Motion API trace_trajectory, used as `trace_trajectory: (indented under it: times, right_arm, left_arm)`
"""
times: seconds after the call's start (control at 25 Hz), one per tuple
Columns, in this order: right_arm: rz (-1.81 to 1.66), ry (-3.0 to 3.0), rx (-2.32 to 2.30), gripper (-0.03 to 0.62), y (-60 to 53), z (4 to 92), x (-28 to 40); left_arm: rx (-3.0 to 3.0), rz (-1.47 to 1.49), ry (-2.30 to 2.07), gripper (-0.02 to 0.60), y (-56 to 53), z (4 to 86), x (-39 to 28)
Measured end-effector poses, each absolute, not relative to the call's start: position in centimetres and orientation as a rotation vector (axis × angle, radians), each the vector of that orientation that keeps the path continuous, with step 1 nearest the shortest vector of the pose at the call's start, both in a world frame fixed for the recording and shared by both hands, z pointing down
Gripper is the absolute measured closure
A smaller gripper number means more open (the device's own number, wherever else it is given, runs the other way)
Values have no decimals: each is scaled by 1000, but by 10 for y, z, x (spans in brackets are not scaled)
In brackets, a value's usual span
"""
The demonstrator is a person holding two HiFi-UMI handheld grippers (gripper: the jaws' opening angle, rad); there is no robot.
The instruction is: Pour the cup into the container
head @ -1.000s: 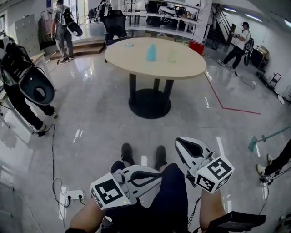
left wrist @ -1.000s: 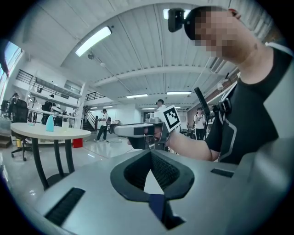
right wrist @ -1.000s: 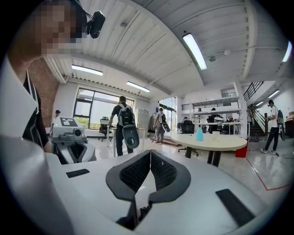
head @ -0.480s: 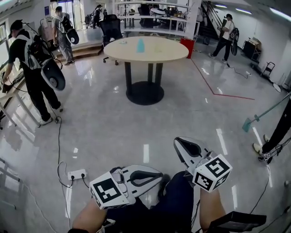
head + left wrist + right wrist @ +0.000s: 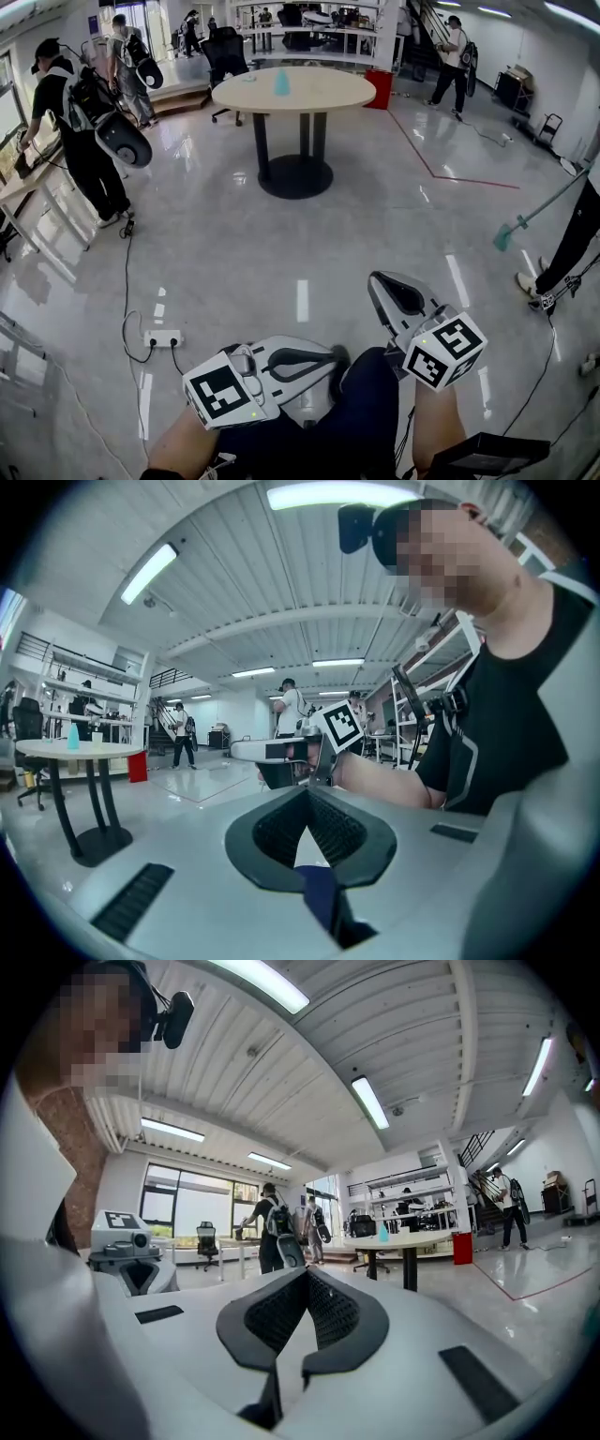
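While both grippers are held low before the person's legs, nothing is found in either. The left gripper (image 5: 330, 359) jaws are seen closed tip to tip with nothing between them. The right gripper (image 5: 379, 283) jaws are likewise pressed together and empty. A power strip (image 5: 161, 337) is noted on the glossy floor (image 5: 309, 234), left of the left gripper, with a cable trailing from it. Farther off, a person with a backpack (image 5: 80, 131) is observed at the left. The blue cup (image 5: 281, 82) is located upright on the round table (image 5: 328, 94) at the far end, well apart from both grippers. A red bin (image 5: 382, 89) is recorded just right of the table.
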State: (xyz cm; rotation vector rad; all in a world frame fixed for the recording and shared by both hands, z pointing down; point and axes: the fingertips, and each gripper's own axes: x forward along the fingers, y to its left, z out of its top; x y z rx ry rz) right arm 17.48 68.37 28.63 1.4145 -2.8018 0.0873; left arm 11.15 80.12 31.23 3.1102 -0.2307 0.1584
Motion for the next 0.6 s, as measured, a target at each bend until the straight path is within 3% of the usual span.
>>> trace_trajectory:
  times: [0.6]
  right_arm:
    - [53,-2821,1442,589,714,277,170]
  left_arm:
    - [3057,114,-645,583,774,295,55]
